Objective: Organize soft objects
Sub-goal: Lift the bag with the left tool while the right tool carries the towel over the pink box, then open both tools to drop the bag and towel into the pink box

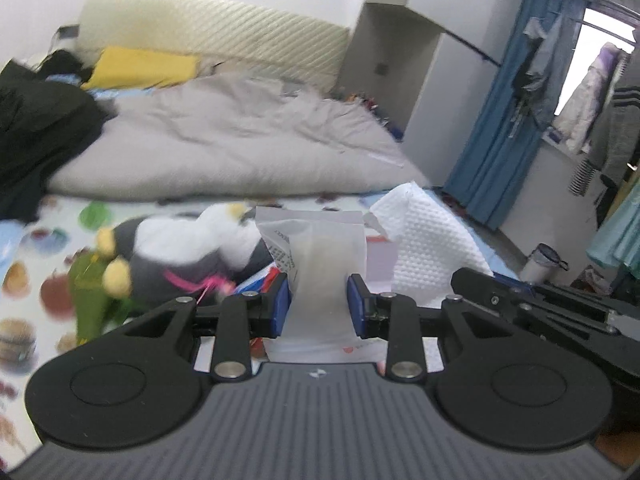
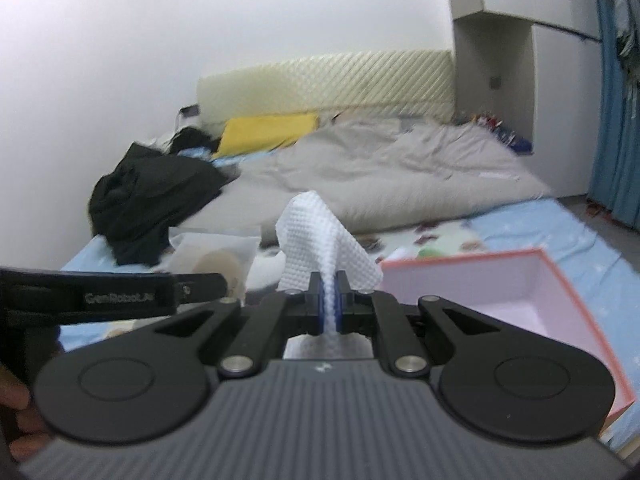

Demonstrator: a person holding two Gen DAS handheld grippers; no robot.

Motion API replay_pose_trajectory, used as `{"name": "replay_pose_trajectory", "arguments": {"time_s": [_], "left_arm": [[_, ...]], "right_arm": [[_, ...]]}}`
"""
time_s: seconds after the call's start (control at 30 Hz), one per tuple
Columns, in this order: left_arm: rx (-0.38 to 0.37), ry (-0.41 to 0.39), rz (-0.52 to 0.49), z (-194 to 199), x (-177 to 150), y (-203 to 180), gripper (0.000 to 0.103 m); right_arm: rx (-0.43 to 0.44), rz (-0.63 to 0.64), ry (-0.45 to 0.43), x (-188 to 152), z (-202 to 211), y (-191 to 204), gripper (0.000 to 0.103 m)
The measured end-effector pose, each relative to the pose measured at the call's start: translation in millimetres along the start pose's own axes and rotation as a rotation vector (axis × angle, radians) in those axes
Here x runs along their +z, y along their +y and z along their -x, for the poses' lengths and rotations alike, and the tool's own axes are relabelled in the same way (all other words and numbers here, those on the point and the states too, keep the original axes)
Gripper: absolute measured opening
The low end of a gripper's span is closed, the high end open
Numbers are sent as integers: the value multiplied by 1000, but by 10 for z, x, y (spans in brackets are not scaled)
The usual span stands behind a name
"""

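**A:** why's the left gripper [image 1: 319, 304] got the pouch [image 1: 316, 264] pinched like that?

**B:** looks like a carry grip imo. Blue pads squeeze the frosted pouch at its waist, so it sticks up above the jaws, clear of the plush [image 1: 188, 248] on the bed [image 1: 24, 280] behind.

**A:** and the right gripper [image 2: 329, 304]?

**B:** clamped nearly flat on the tissue [image 2: 320, 236], thin sheet so jaws almost meet. It fans up over the tips. Pink box [image 2: 500, 288] sits open just to its right, prob the drop spot.

**A:** pose?

**B:** both tilted a bit downward, side by side over the bed, left one poking into the right cam's view.
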State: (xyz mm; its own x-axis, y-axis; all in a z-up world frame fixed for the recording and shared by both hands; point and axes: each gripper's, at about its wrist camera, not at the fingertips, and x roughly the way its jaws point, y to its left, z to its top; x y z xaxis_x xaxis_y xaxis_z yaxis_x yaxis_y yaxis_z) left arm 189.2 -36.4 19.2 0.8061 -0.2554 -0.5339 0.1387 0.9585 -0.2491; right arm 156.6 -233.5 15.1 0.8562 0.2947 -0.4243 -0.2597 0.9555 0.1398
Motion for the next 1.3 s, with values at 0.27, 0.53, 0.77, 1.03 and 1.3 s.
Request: {"name": "replay_pose_trajectory", "arguments": {"time_s": [0.27, 0.53, 0.77, 1.03, 1.3], "left_arm": [[-58, 78, -84, -521, 201, -500, 36], [-99, 210, -132, -1442, 15, -891, 36], [-110, 339, -164, -2181, -221, -1065, 36], [-117, 439, -179, -2639, -467, -1139, 36], [-108, 454, -169, -2665, -496, -1094, 51]], "right_arm": [[-83, -62, 7, 186, -77, -530, 9], [-145, -132, 141, -55, -447, -1132, 9], [-171, -218, 277, -453, -850, -1594, 10], [-179, -257, 393, -805, -1177, -1820, 11], [-186, -288, 413, -866, -1196, -1880, 34]]}}
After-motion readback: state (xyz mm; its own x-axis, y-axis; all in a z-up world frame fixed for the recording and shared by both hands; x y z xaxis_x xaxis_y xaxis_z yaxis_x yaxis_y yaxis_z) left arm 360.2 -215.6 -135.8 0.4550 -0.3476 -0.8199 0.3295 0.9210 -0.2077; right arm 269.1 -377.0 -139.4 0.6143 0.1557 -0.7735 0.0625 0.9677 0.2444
